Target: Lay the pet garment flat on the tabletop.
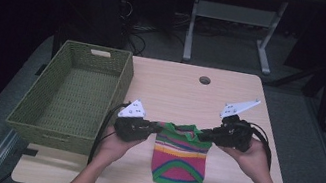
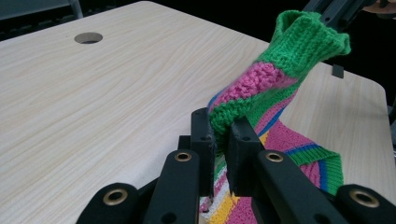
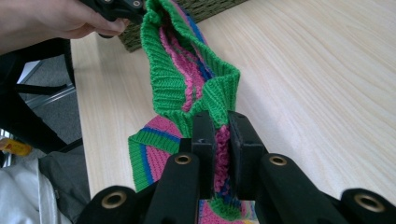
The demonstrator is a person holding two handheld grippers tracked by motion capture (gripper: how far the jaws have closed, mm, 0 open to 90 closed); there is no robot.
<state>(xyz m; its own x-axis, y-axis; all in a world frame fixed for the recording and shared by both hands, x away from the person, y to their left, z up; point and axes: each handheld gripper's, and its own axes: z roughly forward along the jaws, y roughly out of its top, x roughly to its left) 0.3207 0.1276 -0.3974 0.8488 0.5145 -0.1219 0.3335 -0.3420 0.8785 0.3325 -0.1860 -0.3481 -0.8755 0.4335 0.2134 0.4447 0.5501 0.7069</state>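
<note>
I have the left hand-held gripper clenched on the left end of the green cuff of a striped knitted sock, and the right hand-held gripper clenched on the cuff's right end. In the left gripper view my jaws pinch a fold of green ribbing on the sock, with the cuff rising up and away toward the other gripper. In the right gripper view the jaws squeeze the green rim and pink knit of the sock, and the cuff stretches across to my left hand.

From the high view, the cuff is lifted between the two grippers while the pink, green, blue and yellow body of the sock hangs down onto the worktop, near its front edge and about midway along it. A green woven basket sits at the worktop's left edge, just beside my left hand. A round hole lies near the far edge.
</note>
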